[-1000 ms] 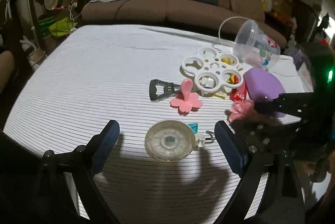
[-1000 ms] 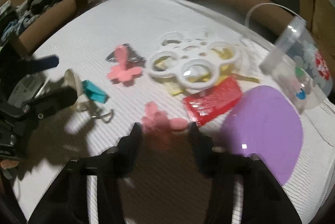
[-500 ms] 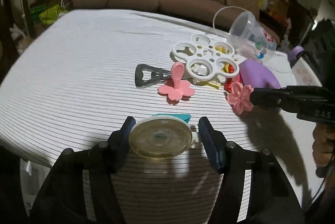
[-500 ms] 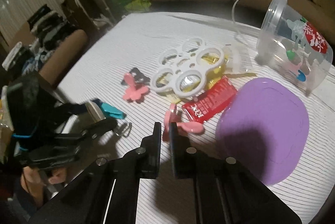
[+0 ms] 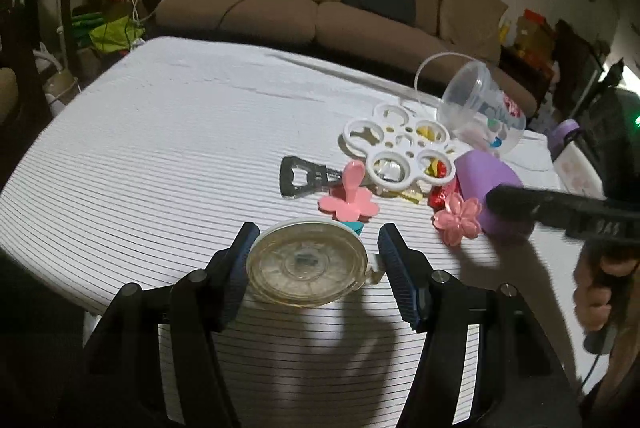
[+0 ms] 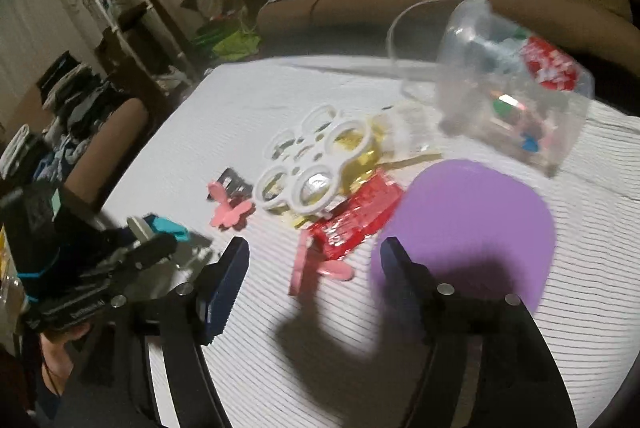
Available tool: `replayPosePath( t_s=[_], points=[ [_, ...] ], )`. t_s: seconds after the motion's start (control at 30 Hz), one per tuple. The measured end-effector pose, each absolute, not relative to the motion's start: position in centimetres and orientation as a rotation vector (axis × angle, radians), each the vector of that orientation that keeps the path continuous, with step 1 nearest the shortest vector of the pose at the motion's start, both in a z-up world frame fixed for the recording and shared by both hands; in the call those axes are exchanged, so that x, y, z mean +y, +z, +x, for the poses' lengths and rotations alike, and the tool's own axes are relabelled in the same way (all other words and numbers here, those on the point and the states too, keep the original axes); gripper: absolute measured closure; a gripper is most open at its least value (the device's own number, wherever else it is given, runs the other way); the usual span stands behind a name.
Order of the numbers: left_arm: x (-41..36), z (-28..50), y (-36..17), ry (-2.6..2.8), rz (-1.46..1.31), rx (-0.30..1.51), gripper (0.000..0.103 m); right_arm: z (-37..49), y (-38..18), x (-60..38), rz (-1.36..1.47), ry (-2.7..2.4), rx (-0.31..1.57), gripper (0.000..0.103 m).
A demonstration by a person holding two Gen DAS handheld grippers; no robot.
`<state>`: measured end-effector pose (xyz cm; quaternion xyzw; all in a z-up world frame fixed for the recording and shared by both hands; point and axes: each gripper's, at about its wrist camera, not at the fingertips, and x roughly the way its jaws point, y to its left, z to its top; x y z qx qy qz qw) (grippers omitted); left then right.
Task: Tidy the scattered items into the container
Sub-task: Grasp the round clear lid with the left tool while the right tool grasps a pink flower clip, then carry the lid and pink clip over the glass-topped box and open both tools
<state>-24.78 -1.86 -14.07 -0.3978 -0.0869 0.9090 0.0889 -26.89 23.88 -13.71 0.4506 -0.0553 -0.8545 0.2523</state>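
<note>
A white ribbed tabletop (image 5: pixel 160 148) fills the view, with a brown sofa (image 5: pixel 320 8) beyond its far edge. Near the far right corner a clear plastic bucket (image 6: pixel 512 100) lies tipped, small colourful items inside, beside a purple lid (image 6: pixel 480 220). The left gripper (image 5: pixel 316 256) is clamped on a round translucent disc (image 5: pixel 306 264). The right gripper (image 6: pixel 316 264) jaws are opening around a pink flower clip (image 6: pixel 308 260), not pressing on it.
</note>
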Motion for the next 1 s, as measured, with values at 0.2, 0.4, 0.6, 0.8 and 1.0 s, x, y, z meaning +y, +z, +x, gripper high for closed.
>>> replayPosePath(
  t_s=[0.2, 0.4, 0.6, 0.8, 1.0],
  points=[
    [-1.6, -24.0, -11.6, 2.740, -1.120, -0.240, 0.045, -27.5, -16.3, 21.3, 1.298, -2.319, -0.046, 0.032],
    [-1.0, -22.5, -7.8, 2.796, -1.019, -0.199, 0.045, -27.0, -16.9, 20.0, 1.268, -2.424, 0.144, 0.030],
    [-1.1, -20.5, -3.7, 2.850, -0.899, -0.191, 0.045, -26.9, -16.5, 19.9, 1.337, -2.394, 0.219, 0.093],
    [-1.6, -19.1, -1.1, 2.891, -0.824, -0.188, 0.045, -26.7, -14.5, 21.7, 1.317, -2.347, 0.031, 0.099],
    [-2.6, -17.6, 1.1, 2.923, -0.777, -0.215, 0.045, -24.5, -8.3, 23.8, 1.079, -2.325, -0.255, 0.099]
  ],
)
